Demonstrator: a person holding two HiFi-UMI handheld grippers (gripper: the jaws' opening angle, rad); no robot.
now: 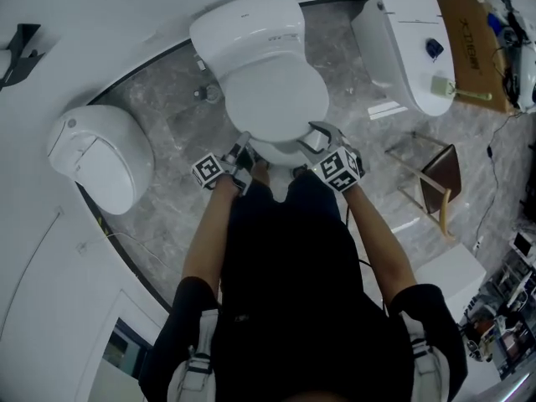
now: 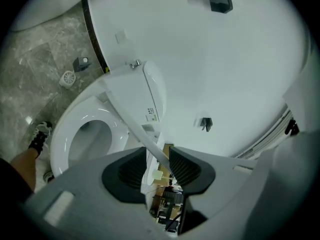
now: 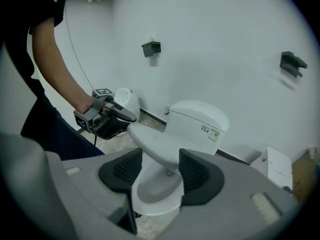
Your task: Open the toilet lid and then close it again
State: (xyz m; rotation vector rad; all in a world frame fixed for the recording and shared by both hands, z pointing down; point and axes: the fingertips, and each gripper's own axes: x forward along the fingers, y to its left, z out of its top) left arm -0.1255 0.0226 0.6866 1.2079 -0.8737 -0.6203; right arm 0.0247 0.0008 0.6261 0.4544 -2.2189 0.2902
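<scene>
Head view has you standing at the front of the toilet [image 1: 247, 23], both grippers at the front rim of its toilet lid [image 1: 276, 99], which stands partway up off the seat. Your left gripper [image 1: 244, 149] is at the lid's front left and your right gripper [image 1: 316, 136] at its front right. Left gripper view shows that gripper's jaws apart. The lid's thin edge runs slantwise through the gap and lies against one pad, with open space on its other side, so nothing is clamped there. Right gripper view shows your other jaws set wide, with the lid's rim filling the space between the pads and pressed from both sides. Under the raised lid the seat [image 2: 65, 134] lies flat on the bowl [image 2: 87, 141], and the part of the bowl's inside that shows is white porcelain in shadow. Right of the toilet stands a second toilet [image 1: 402, 44]. A cardboard box [image 1: 473, 40] is just beyond it, and what the box holds cannot be made out. Left of the toilet sits a third toilet [image 1: 100, 153], white, with its lid down.
</scene>
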